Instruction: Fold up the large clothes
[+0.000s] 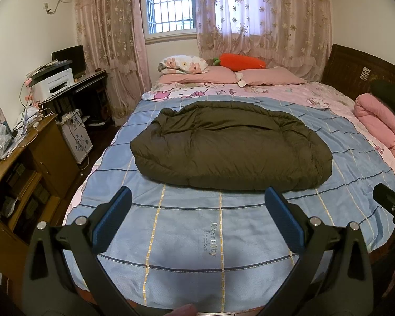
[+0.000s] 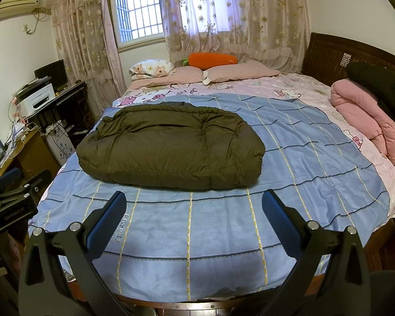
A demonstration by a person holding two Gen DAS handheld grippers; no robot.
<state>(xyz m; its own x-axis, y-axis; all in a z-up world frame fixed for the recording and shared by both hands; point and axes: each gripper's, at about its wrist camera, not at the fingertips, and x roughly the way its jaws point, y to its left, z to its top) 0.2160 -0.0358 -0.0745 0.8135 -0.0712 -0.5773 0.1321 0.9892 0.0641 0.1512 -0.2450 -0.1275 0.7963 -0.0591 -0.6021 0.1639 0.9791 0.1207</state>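
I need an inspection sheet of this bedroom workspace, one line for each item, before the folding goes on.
Surface: blue checked sheet spread on the bed, flat.
Job's things: dark olive padded coat lies in a folded bundle, mid-sheet.
Clutter: pink quilt, pillows, carrot cushion along the bed edges.
Grippers: left tool and right tool open, holding nothing, short of the coat.
Cables: loose wires on the side cabinet.
Surroundings: curtained window, desk with printer.

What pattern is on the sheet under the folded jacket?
Blue sheet with yellow and navy check; clearest in right wrist view.
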